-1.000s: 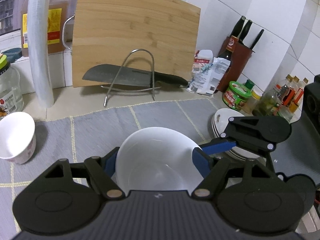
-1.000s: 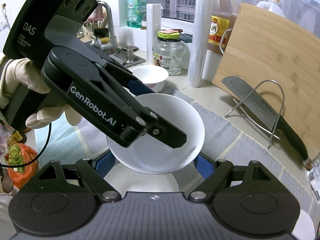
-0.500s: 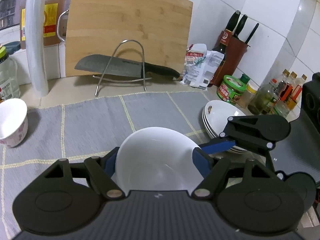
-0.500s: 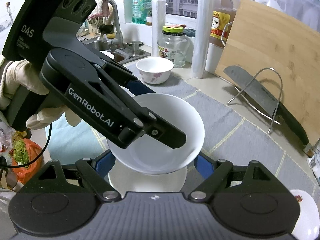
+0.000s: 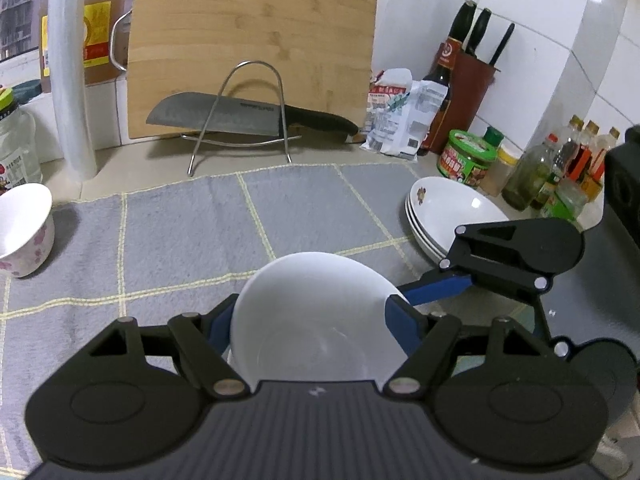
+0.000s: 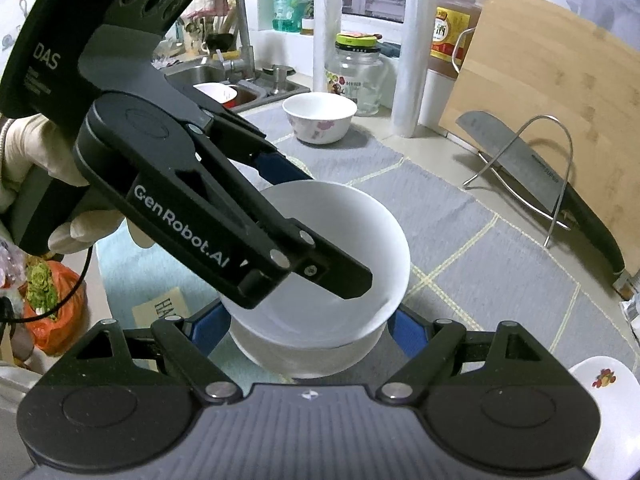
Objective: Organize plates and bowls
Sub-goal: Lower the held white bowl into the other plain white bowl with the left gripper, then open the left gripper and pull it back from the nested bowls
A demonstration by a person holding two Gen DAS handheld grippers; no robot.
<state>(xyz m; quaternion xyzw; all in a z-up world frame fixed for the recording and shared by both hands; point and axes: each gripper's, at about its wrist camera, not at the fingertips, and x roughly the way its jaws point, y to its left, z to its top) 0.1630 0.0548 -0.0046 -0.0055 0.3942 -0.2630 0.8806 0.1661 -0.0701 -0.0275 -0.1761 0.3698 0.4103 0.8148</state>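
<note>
My left gripper [image 5: 316, 320] is shut on a plain white bowl [image 5: 312, 304], its blue pads pressing the rim on both sides. In the right wrist view this bowl [image 6: 360, 232] hangs over the grey mat, with the left gripper [image 6: 320, 224] reaching in from the left. Directly beneath it is a second white bowl [image 6: 304, 360], gripped between the blue pads of my right gripper [image 6: 308, 332]. I cannot tell whether the two bowls touch. In the left wrist view, one blue finger of the right gripper [image 5: 436, 292] reaches under the bowl.
White deep plates [image 5: 448, 216] are stacked at the mat's right edge, near jars and bottles [image 5: 468, 156]. A flowered bowl [image 5: 24, 232] stands far left. A cleaver on a wire rack [image 5: 240, 120] and a wooden board [image 5: 256, 48] stand behind. The sink [image 6: 224, 80] lies far left.
Both grippers have carried their bowls together to the right over the mat, nearer the stacked plates. The flowered bowl has slid away to the left of the view. Neither grip has changed.
</note>
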